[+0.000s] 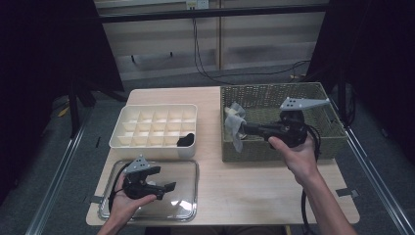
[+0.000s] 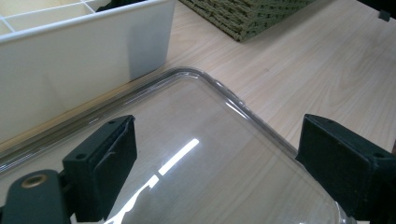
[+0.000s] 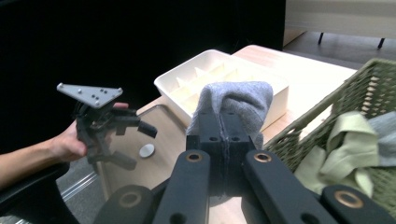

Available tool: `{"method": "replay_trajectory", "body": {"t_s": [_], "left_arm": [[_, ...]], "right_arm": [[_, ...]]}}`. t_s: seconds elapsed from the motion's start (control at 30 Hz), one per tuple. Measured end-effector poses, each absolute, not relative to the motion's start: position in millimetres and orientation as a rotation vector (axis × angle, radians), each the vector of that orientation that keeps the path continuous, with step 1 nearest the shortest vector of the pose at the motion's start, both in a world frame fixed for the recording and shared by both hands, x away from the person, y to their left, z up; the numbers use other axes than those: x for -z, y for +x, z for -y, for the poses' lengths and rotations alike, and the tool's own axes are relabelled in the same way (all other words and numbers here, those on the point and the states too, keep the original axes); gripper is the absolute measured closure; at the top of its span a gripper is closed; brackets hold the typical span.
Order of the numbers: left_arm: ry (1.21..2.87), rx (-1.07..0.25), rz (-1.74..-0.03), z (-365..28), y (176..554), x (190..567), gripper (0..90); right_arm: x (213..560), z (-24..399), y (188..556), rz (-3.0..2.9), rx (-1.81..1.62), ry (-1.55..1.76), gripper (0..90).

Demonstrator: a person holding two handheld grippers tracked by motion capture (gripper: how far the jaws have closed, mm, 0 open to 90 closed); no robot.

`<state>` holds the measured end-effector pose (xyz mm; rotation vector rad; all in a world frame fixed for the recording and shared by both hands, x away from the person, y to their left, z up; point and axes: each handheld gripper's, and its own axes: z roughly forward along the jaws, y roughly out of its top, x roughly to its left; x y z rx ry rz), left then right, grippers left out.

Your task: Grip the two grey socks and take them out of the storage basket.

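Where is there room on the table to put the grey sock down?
Bare wood lies between the white divider box and the wicker basket, and in front of the basket beside the clear tray. Most box cells are bare; one holds something dark. The basket is crowded with cloth.

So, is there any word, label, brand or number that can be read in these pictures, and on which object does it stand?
None: no readable text on the white divided box, the woven basket, the clear tray, the grey cloth or either gripper.
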<state>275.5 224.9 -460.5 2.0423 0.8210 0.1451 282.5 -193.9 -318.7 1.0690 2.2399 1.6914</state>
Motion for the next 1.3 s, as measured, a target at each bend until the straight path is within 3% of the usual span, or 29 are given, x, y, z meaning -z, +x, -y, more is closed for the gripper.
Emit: {"method": "replay_trajectory", "body": {"t_s": [0.57, 1.03, 1.3], "left_arm": [[2.008, -0.171, -0.721, -193, 274, 443, 29.0], [2.090, -0.136, -0.611, -164, 274, 447, 53.2], [2.142, -0.073, -0.530, -129, 278, 453, 56.6]], "right_arm": [[369, 180, 256, -2.313, -1.697, 1.102, 89.9], [432, 160, 257, -2.400, -1.639, 1.205, 89.9], [454, 172, 251, -2.418, -1.540, 1.259, 89.8]]}}
